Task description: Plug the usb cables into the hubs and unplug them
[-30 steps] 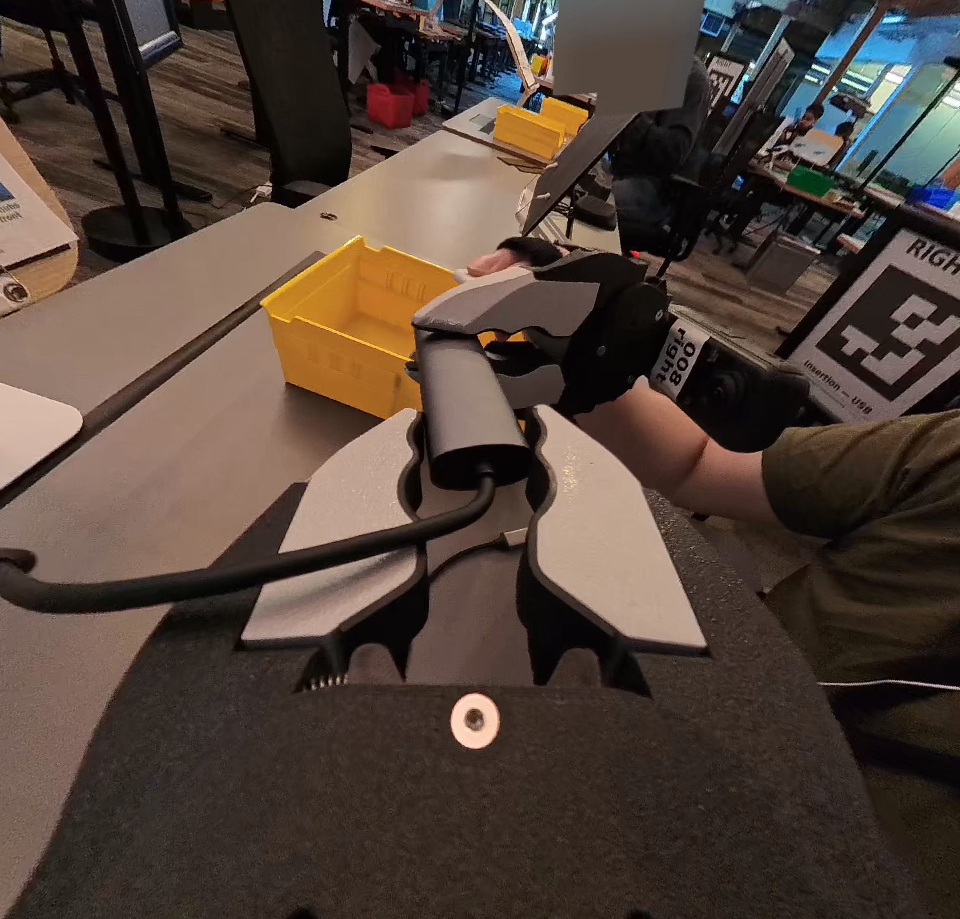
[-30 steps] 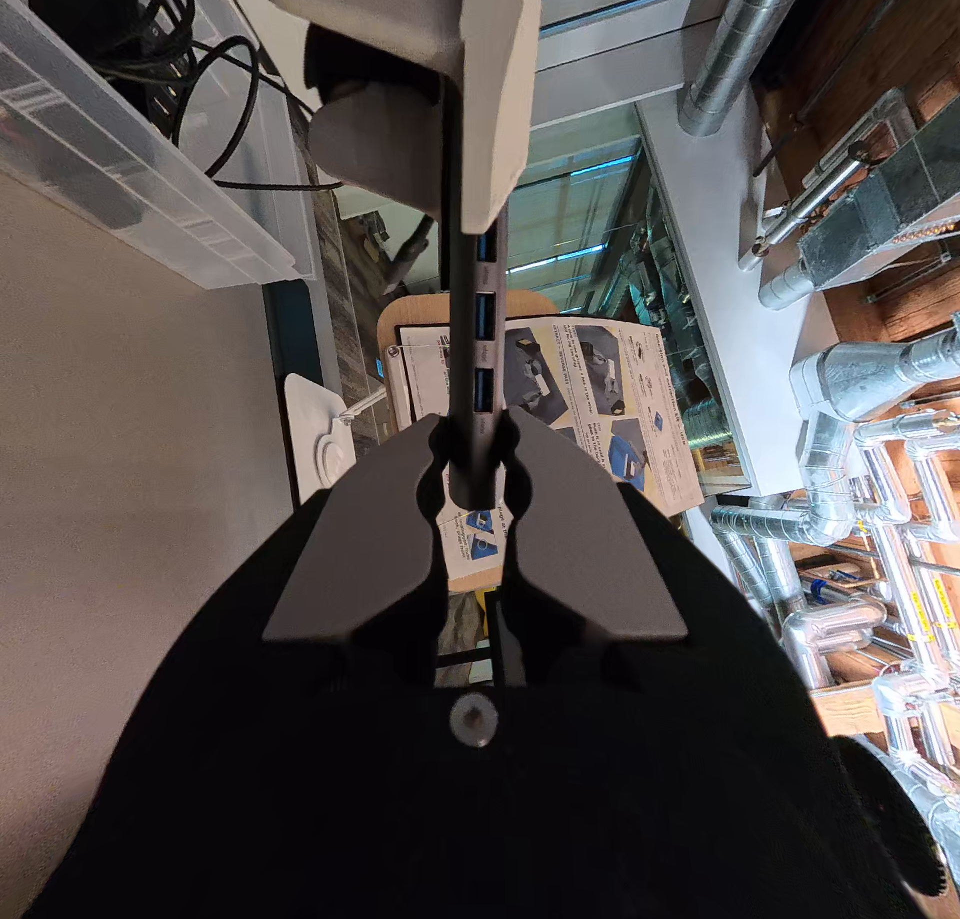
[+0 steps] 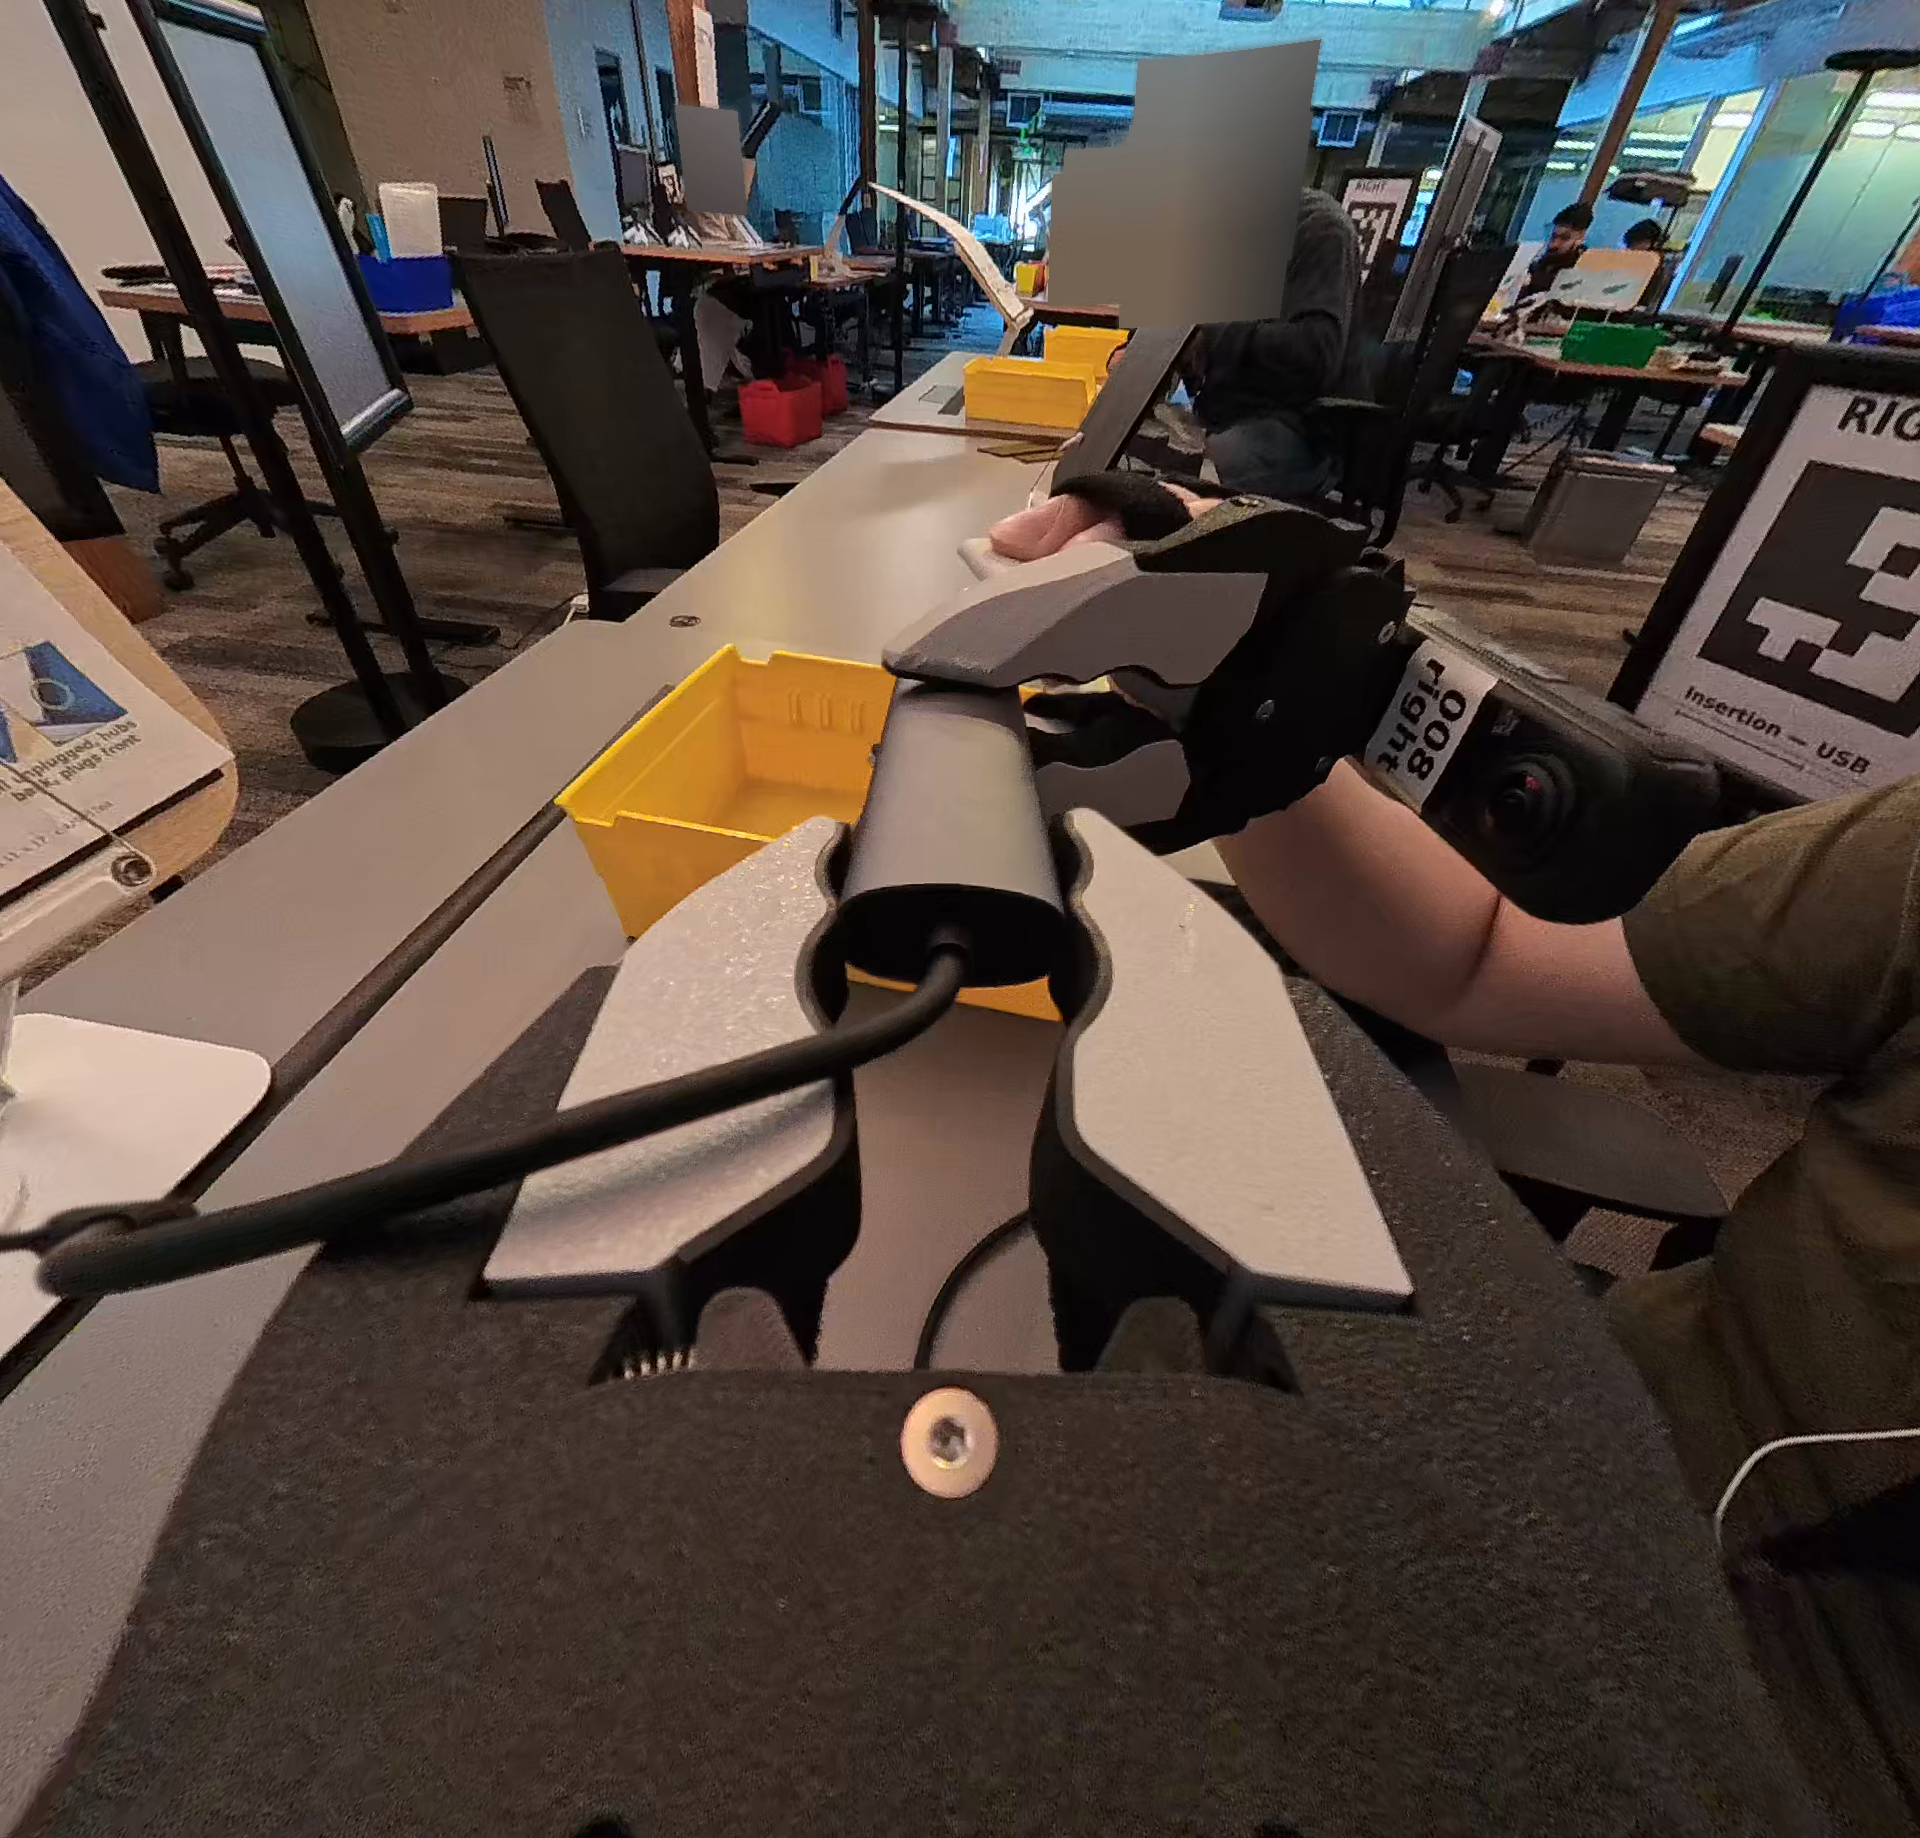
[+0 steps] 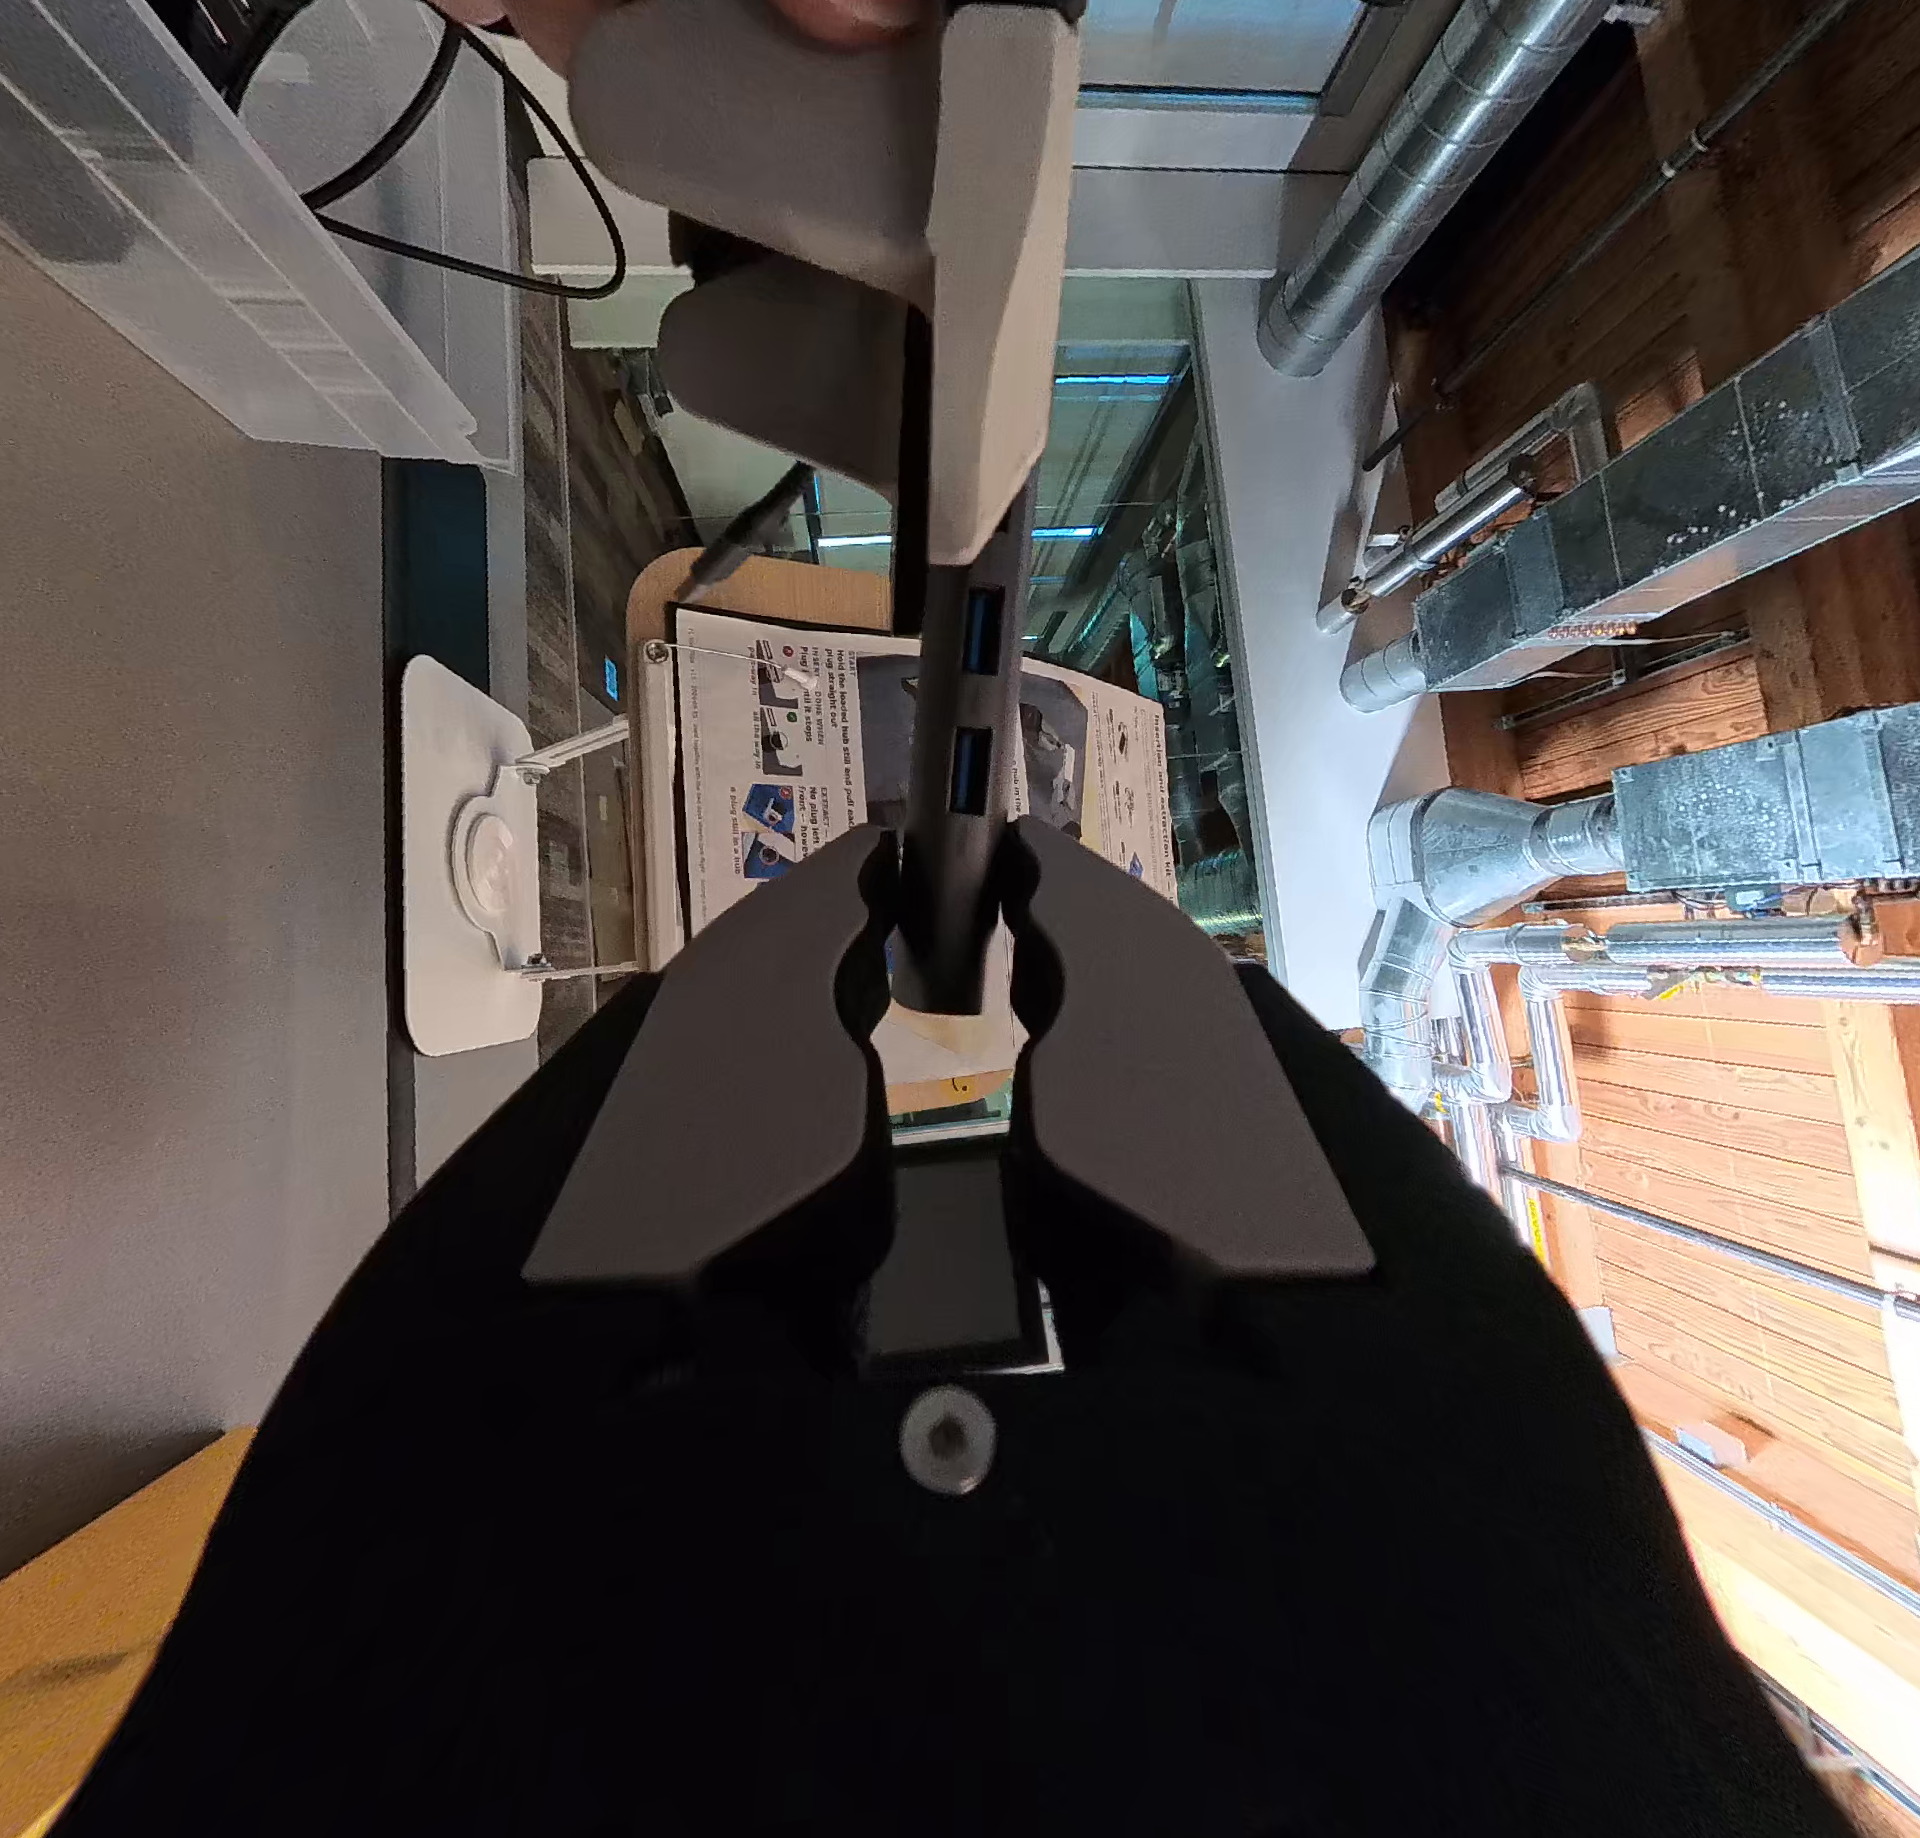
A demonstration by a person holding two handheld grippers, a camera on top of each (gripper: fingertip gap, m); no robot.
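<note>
An open workshop with rows of desks and chairs lies behind a long grey table (image 3: pixel 416 853), above which the work is held. The hub (image 3: pixel 951 812), a slim dark bar with a cable (image 3: pixel 582 1134) leaving its near end, is held clear of the table between both grippers. The left gripper (image 3: pixel 948 889) is closed narrowly on the hub's cable end. The right gripper (image 4: pixel 945 915) is closed on the opposite end, and its wrist view shows two blue ports (image 4: pixel 977 702) along one edge of the hub, both empty. Just beyond the hub stands a yellow bin (image 3: pixel 727 780); past the bin the table runs on towards further yellow bins. To the hub's right a marker board (image 3: pixel 1808 604) stands upright; to its left an instruction sheet (image 4: pixel 831 749) rests on a wooden stand. No loose plug is seen in either view. Judged step: the hub is being positioned or steadied before an insertion. The next move would call for one gripper to release, fetch a plug, and align it squarely with an empty port while the other keeps the hub level.
</note>
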